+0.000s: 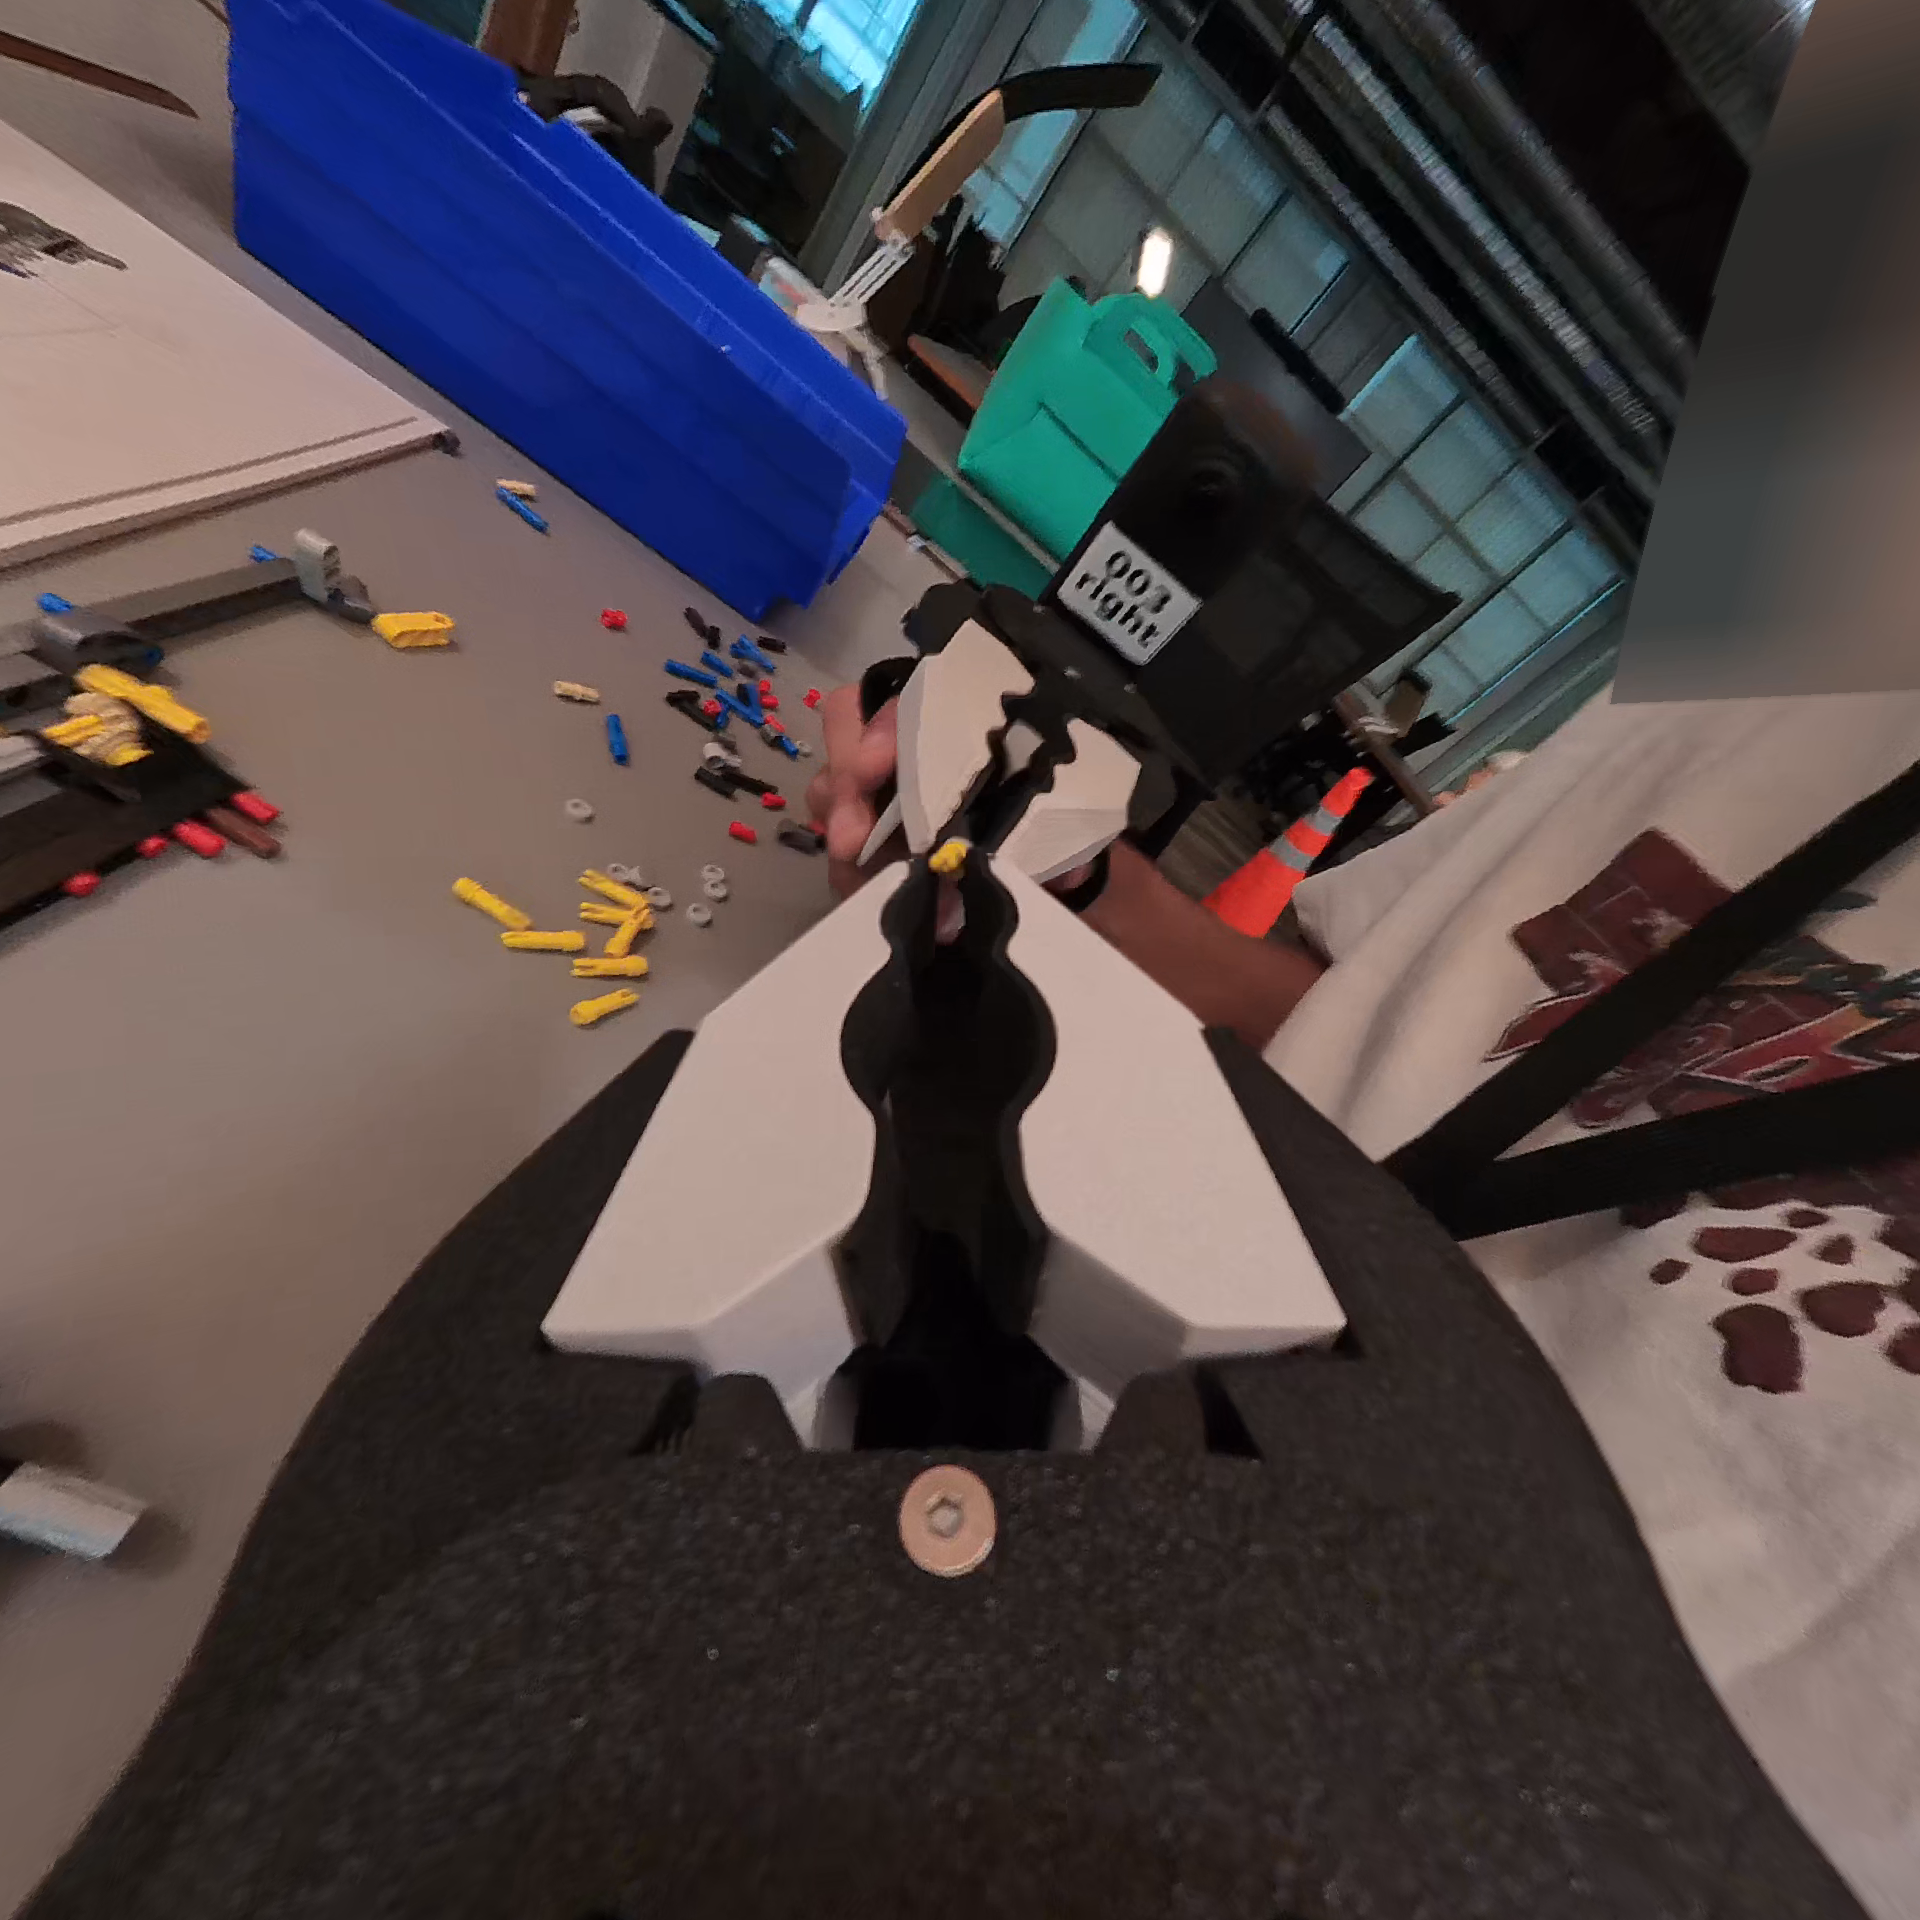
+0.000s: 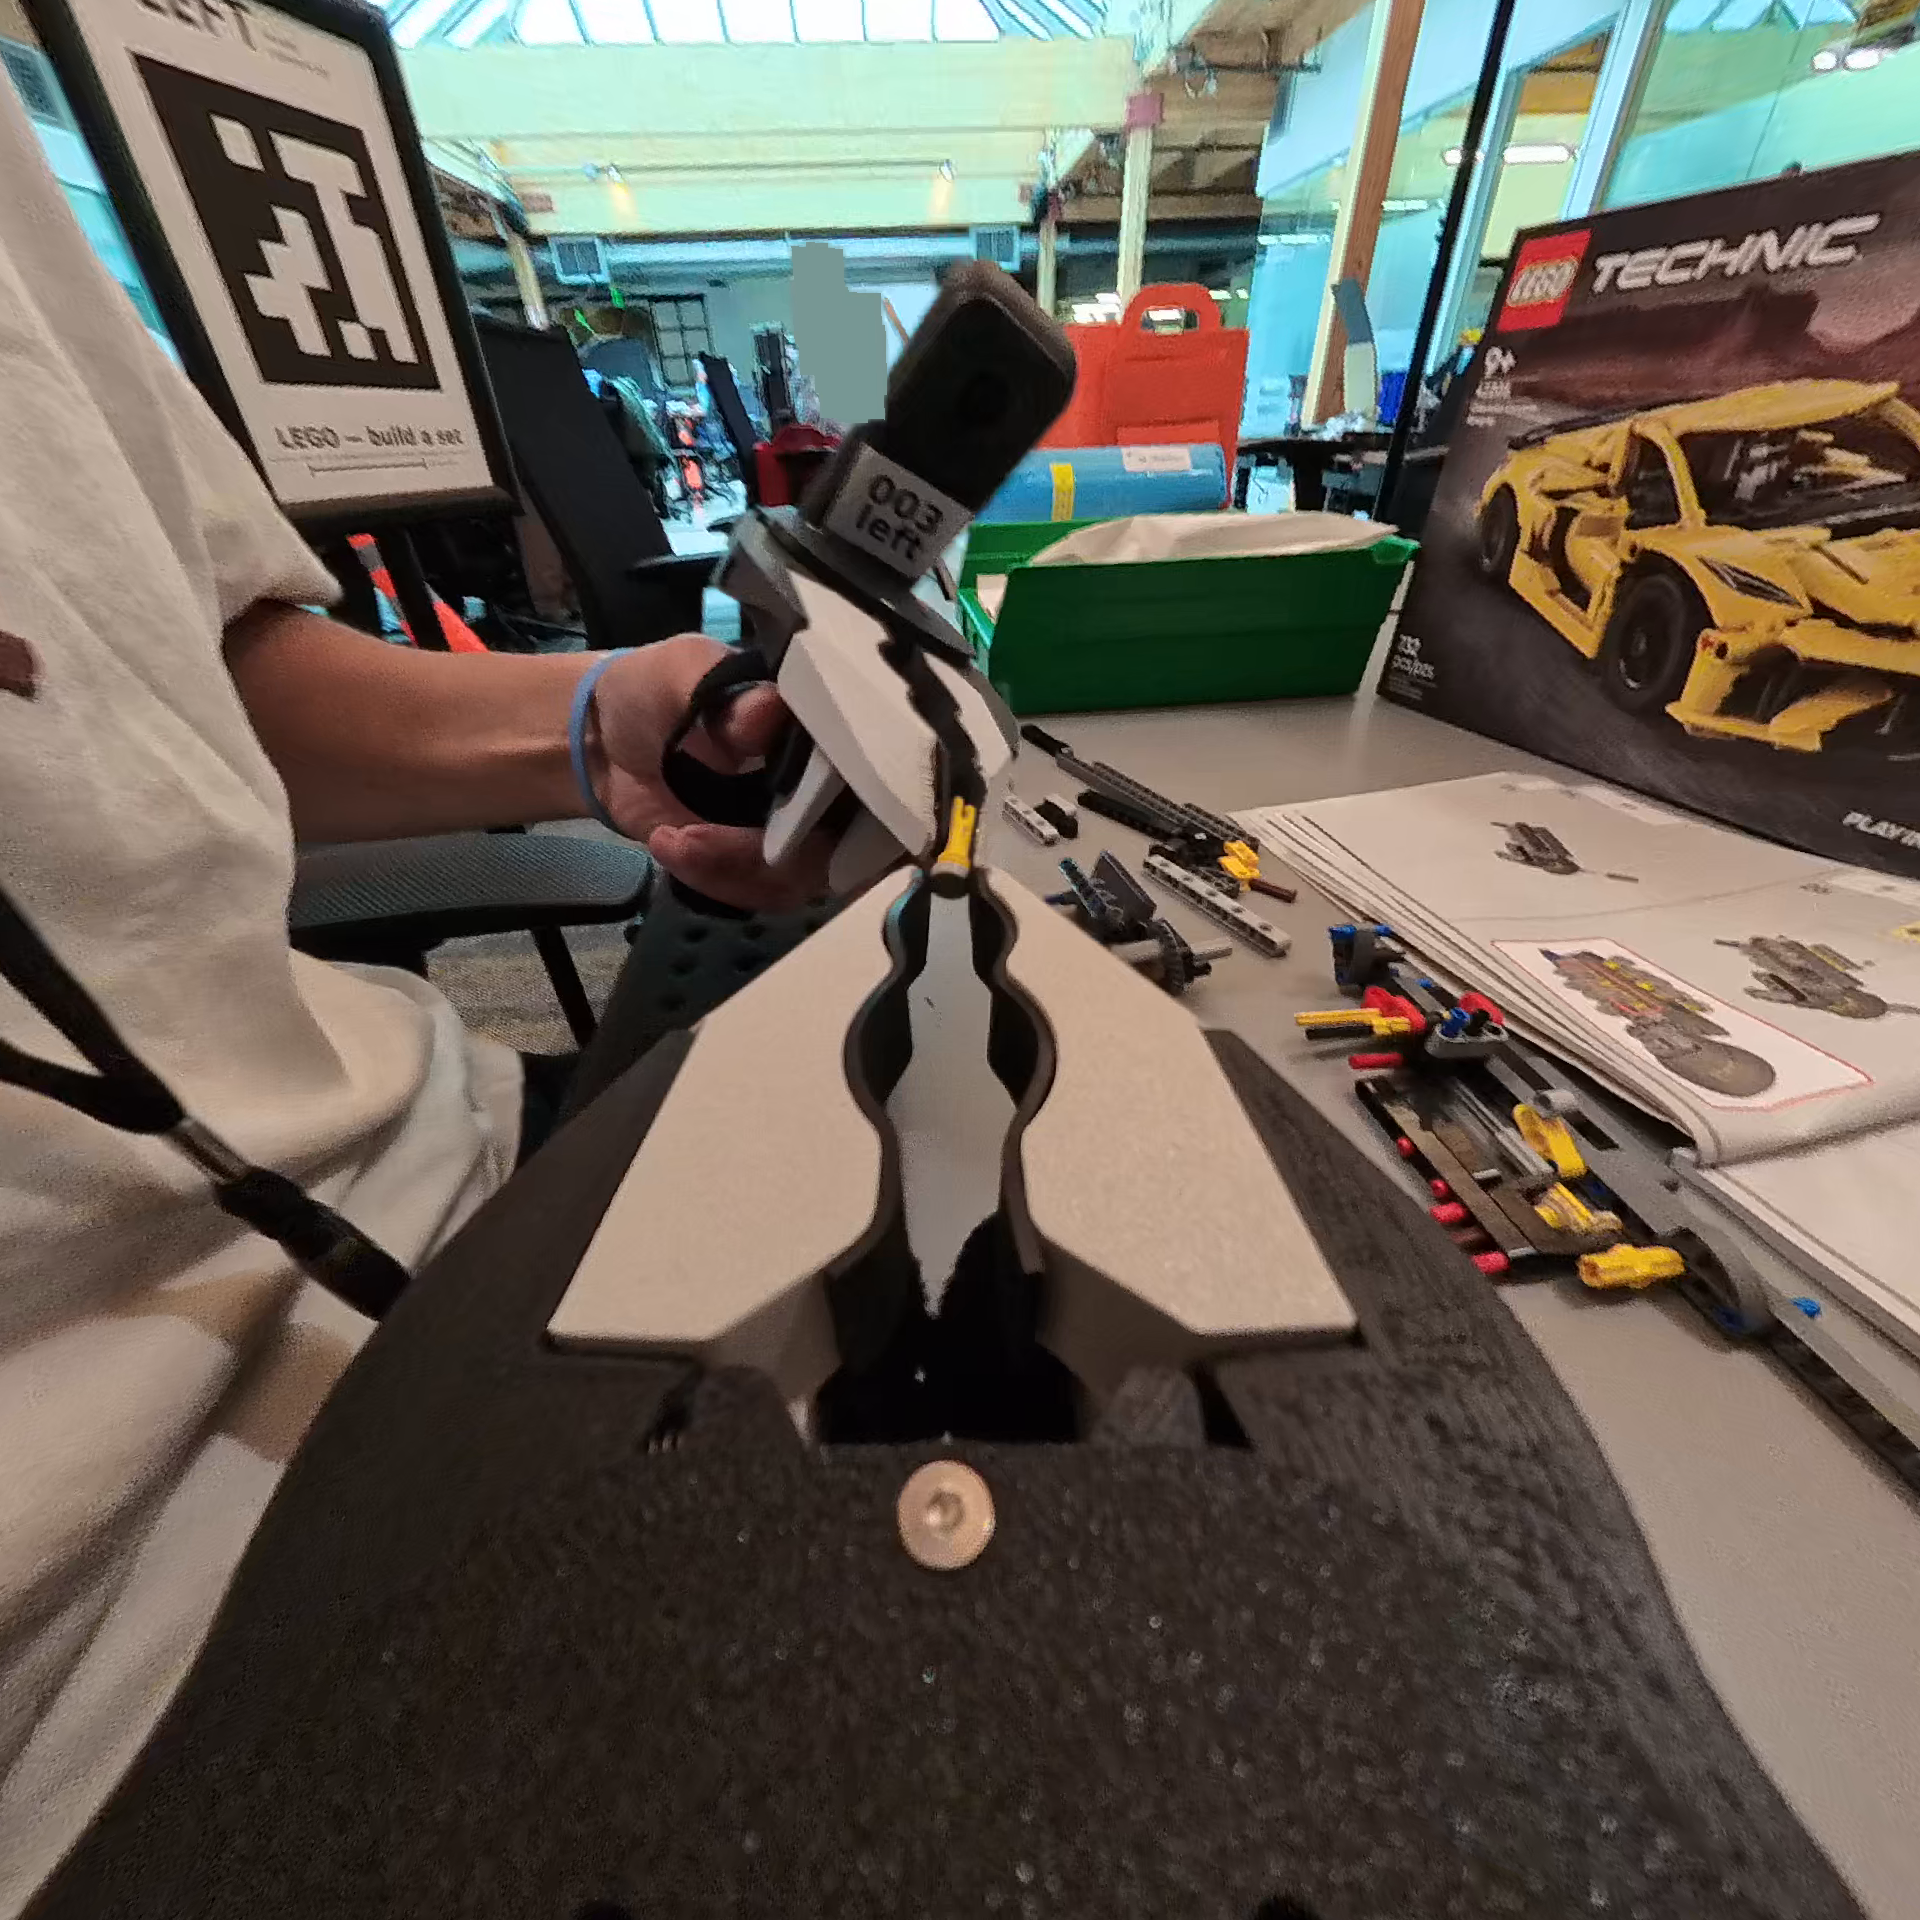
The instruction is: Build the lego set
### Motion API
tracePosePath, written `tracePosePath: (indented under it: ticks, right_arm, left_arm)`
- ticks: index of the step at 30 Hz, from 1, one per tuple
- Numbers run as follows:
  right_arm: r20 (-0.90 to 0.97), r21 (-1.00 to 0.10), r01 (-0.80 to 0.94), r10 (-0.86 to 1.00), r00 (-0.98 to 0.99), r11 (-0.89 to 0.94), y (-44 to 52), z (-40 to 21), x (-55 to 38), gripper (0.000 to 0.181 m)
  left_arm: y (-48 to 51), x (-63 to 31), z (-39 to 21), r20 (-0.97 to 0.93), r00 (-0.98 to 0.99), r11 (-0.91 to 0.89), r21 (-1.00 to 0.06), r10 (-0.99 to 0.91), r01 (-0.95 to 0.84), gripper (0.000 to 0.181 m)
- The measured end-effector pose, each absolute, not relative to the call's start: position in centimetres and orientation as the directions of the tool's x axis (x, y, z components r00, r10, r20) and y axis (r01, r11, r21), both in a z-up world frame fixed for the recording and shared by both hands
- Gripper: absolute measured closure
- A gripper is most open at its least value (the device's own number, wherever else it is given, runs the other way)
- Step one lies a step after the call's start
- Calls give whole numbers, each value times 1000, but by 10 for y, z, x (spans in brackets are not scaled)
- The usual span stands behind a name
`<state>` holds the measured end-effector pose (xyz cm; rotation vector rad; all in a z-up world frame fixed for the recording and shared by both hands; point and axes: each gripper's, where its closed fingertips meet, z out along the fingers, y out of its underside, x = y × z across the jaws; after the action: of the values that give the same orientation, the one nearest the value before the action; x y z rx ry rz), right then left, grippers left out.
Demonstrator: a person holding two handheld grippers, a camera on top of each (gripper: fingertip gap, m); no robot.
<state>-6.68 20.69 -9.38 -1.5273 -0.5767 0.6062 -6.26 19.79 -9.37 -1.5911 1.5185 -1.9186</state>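
Observation:
My left gripper (image 1: pixel 943 871) is shut on a short yellow pin (image 1: pixel 948 858), held in the air above the table's near edge. In the right wrist view the pin (image 2: pixel 958 831) lies along the left gripper's (image 2: pixel 940 831) fingers. My right gripper (image 2: pixel 945 881) meets it tip to tip and looks shut on a small grey ring (image 2: pixel 943 883) at the pin's end; the ring is hard to make out. The right gripper also shows in the left wrist view (image 1: pixel 940 844). The partly built dark chassis (image 2: pixel 1507 1143) with yellow and red parts lies on the table (image 2: pixel 1299 727).
Loose yellow pins (image 1: pixel 603 935) and small blue, black and red parts (image 1: pixel 727 707) lie scattered. An open instruction booklet (image 2: pixel 1662 987) lies beside the chassis, the set's box (image 2: pixel 1714 520) behind it. A blue bin (image 1: pixel 540 312) and a green bin (image 2: pixel 1184 623) stand at the back. Less than 4 cm separates the two grippers' tips.

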Motion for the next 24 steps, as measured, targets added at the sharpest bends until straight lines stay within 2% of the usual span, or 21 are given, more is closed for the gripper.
tracePosePath:
  ticks: [2, 4, 7, 11, 17, 21, 24]
  right_arm:
    - [-14, -996, 47, 655, 755, -75, 215, -103, -63, 174]
    - [-10, -969, 148, 630, 776, -199, 231, -128, -56, 174]
    - [57, -831, 386, 628, 776, -401, 257, -173, -44, 174]
    - [47, -743, 489, 693, 719, -457, 284, -191, -58, 174]
    - [20, -678, 546, 731, 683, -492, 296, -213, -68, 173]
    - [22, -691, 533, 723, 690, -488, 293, -213, -68, 174]
    - [-20, -691, 500, 705, 708, -522, 289, -212, -64, 161]
  left_arm:
    - [210, -67, -104, 507, -343, -356, -837, -791, -417, 164]
    - [228, -75, -113, 368, -285, -232, -880, -885, -414, 154]
    - [271, -96, -128, 71, -150, 0, -905, -986, -426, 152]
    - [322, -135, -149, -179, 13, 148, -849, -984, -507, 150]
    - [344, -157, -154, -151, 105, 82, -870, -983, -485, 144]
    - [346, -156, -157, -93, 96, 35, -874, -991, -484, 148]
    - [346, -157, -155, -70, 90, 20, -883, -993, -469, 148]
